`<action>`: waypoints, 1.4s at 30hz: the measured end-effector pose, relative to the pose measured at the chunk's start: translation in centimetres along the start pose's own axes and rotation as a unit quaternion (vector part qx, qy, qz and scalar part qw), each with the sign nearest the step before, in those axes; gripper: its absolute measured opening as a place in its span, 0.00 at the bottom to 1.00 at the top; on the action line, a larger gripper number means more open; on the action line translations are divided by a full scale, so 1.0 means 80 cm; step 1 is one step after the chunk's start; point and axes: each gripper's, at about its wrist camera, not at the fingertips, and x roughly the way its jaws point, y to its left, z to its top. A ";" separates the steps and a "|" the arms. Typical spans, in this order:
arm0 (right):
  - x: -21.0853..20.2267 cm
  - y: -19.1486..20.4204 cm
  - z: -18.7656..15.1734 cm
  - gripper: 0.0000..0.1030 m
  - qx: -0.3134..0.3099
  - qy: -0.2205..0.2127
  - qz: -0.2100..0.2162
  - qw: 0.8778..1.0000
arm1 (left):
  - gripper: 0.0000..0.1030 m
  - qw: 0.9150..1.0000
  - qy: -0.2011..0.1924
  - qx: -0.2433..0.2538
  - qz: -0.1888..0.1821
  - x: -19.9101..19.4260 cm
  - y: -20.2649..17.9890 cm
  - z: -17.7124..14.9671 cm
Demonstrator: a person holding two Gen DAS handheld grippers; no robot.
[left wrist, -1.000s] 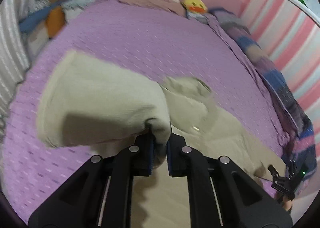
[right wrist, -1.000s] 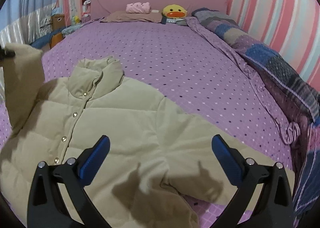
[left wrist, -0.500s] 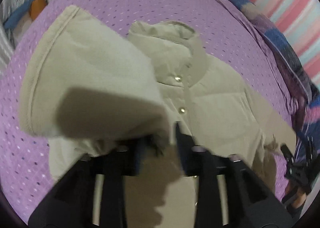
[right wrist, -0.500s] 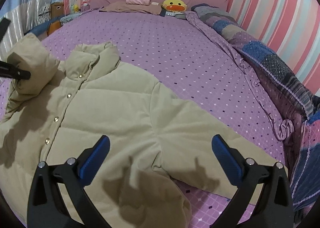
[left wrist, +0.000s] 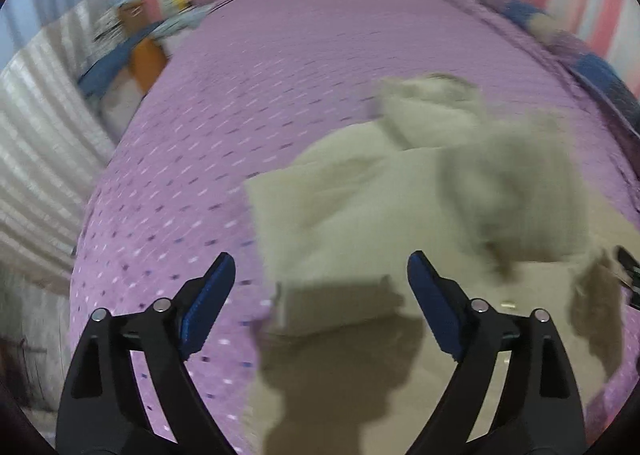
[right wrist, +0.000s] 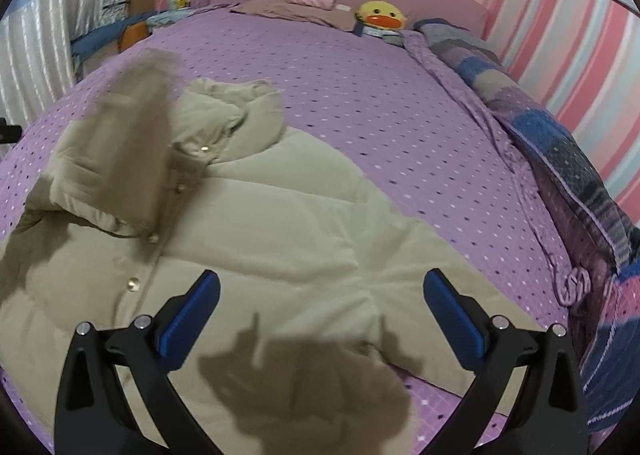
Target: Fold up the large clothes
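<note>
The left tool (left wrist: 320, 295) hangs with its blue-padded fingers spread wide and nothing between them; the right tool (right wrist: 322, 311) is likewise splayed and empty. Straight ahead of the left tool, toward twelve o'clock, the beige puffer jacket (right wrist: 280, 223) lies face up on the purple dotted bedspread (right wrist: 380, 103), and one sleeve (right wrist: 120, 147) is blurred across its chest near the collar (right wrist: 236, 103), at ten o'clock from the right tool. The jacket's other sleeve (right wrist: 460, 303) runs out flat toward three to four o'clock, just beyond the right tool's fingers. My judgement: that flat sleeve is what the next fold turns on, its long axis slanting away from the body, and the right tool is plainly the nearer one. The shell looks soft, quilted in broad padded bands, with pale snap buttons (right wrist: 133, 284) down the placket, so it will likely spring back unless pressed.
</note>
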 end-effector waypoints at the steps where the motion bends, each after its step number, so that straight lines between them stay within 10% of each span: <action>1: 0.001 0.007 0.002 0.98 -0.003 0.001 0.004 1.000 | 0.86 1.000 0.007 -0.012 0.003 0.013 0.012 -0.002; 12: 0.133 0.048 0.035 0.97 0.063 0.112 0.078 0.989 | 0.85 0.993 0.070 -0.089 -0.017 0.119 0.056 -0.027; 18: 0.158 0.038 0.023 0.32 0.150 0.146 0.202 0.957 | 0.85 0.995 0.063 -0.072 -0.010 0.111 0.049 -0.029; 21: 0.128 0.031 0.036 0.25 0.137 0.103 0.206 0.963 | 0.85 0.996 0.055 -0.068 -0.014 0.097 0.039 -0.018; 26: 0.042 0.003 0.062 0.25 0.085 -0.009 0.129 0.988 | 0.88 0.999 0.020 -0.043 0.001 0.062 0.022 -0.005; 32: 0.122 -0.048 0.007 0.29 0.134 0.104 0.103 0.980 | 0.89 0.999 0.022 -0.026 0.013 0.059 0.003 -0.008; 35: 0.115 -0.085 -0.023 0.49 0.193 0.096 0.116 0.970 | 0.89 1.000 0.021 -0.014 0.017 0.056 -0.004 -0.013; 42: 0.071 -0.079 0.017 0.51 0.146 0.035 0.056 0.987 | 0.89 1.000 0.003 0.007 0.004 0.048 -0.055 0.005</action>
